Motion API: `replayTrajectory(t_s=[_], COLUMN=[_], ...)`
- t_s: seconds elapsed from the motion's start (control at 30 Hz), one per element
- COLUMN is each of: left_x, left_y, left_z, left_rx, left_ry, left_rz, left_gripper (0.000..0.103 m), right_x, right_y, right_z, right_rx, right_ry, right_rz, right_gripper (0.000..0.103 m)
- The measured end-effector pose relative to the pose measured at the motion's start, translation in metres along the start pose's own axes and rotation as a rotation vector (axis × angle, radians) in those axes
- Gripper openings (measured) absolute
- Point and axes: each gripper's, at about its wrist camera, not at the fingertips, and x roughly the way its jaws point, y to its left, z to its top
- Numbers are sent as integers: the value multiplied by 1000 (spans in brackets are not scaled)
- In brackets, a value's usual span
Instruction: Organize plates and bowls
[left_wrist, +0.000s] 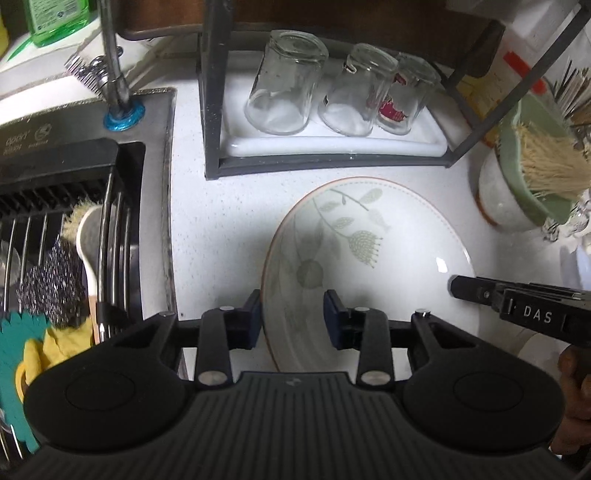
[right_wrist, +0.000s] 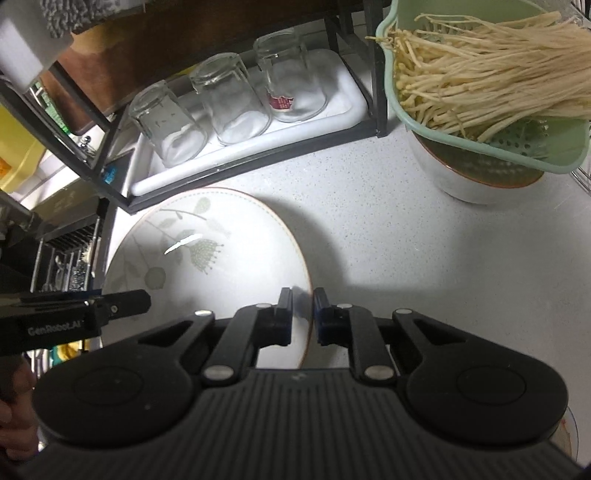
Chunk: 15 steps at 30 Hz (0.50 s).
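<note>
The floral-patterned plate (left_wrist: 369, 258) sits over the white countertop (left_wrist: 221, 240), just in front of the dark metal rack (left_wrist: 325, 164).

Left gripper (left_wrist: 293, 317): jaws parted, straddling the plate's left rim without visibly clamping it. Right gripper (right_wrist: 303, 317): fingers drawn nearly together on the plate's right rim, gripping it.

Surroundings:
- Three upturned drinking glasses (left_wrist: 286, 83) stand on a white tray (left_wrist: 332, 144) inside the rack.
- A green colander (right_wrist: 491, 144) of enoki mushrooms (right_wrist: 498, 74) rests in a white bowl (right_wrist: 465, 184) to the right, well apart from the plate.
- The sink (left_wrist: 74, 229) lies to the left, holding a wire basket, steel scourer (left_wrist: 51, 284) and brush.
</note>
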Motion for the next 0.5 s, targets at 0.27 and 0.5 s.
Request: replayTrajectory(t_s=[0.27, 0.5], left_x=[-31, -39], left_y=[-11, -19], left_z=[-14, -27], left_rx=[-65, -96], left_ry=[-27, -49], left_rz=[-114, -55], left_gripper=[34, 33], right_x=[-34, -49], right_y=[-1, -2], right_z=[-8, -12], right_rx=[-21, -46], right_ry=[-30, -75], right_rz=[136, 91], right_gripper=[3, 3])
